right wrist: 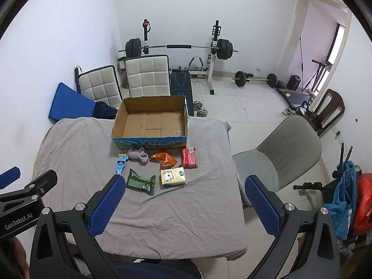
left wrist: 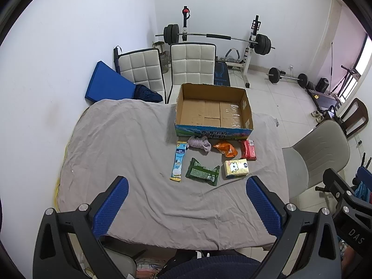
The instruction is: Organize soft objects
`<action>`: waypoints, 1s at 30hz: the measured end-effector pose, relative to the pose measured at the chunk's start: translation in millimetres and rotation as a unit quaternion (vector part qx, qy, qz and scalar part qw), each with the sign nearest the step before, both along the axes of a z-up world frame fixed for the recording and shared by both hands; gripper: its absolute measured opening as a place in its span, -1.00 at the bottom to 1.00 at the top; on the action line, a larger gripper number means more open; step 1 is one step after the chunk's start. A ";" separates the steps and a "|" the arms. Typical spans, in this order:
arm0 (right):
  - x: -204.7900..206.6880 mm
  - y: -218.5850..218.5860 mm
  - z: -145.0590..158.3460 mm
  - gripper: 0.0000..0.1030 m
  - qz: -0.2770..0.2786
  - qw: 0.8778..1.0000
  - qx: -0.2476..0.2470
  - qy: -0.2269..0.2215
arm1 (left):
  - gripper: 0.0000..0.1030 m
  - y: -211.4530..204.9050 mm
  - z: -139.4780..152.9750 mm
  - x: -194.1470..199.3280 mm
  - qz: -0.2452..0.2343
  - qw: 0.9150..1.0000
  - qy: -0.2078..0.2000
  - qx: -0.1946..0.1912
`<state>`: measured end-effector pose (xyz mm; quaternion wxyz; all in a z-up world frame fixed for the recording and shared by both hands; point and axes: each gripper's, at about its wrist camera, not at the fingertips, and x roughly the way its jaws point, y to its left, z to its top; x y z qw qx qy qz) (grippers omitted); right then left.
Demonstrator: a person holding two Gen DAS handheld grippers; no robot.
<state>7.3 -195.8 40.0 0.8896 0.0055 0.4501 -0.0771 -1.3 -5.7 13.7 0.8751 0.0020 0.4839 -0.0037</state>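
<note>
A table draped in a grey cloth (left wrist: 121, 139) is seen from both wrist cameras, with an open cardboard box (left wrist: 212, 109) set toward its far edge at 12 o'clock. Six soft items are laid just in front of the box.

Farthest left, a long blue-and-white sachet (left wrist: 178, 161) is laid with its long axis running from 12 to 6 o'clock; in the right wrist view its lower end is hidden behind a finger. Beside it, at the box wall, a bundled purple cloth (left wrist: 199, 144) is seen. Below that, a green packet (left wrist: 202, 172) is angled, its long axis pointing from 10 to 4 o'clock. An orange snack bag (left wrist: 226, 149) is tilted the same way. A yellow tissue pack (left wrist: 236, 167) is laid roughly crosswise, and a red tissue pack (left wrist: 247, 149) lengthwise. Printing on all of them is too small to be read.

The left gripper (left wrist: 186, 205) is held with jaws spread wide, nothing between them, over the near cloth. The right gripper (right wrist: 183, 205) is likewise parted and unloaded.
</note>
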 end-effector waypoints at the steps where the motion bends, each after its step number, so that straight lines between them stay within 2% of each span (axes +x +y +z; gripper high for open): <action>1: -0.3 -0.6 -0.2 1.00 -0.001 1.000 0.000 0.000 | 1.00 -0.6 0.5 -0.7 -0.001 1.000 0.000 0.000; 30: -3.2 -6.8 5.1 1.00 -0.007 1.000 -0.001 -0.008 | 1.00 -8.7 0.7 -2.5 0.000 1.000 0.008 -0.006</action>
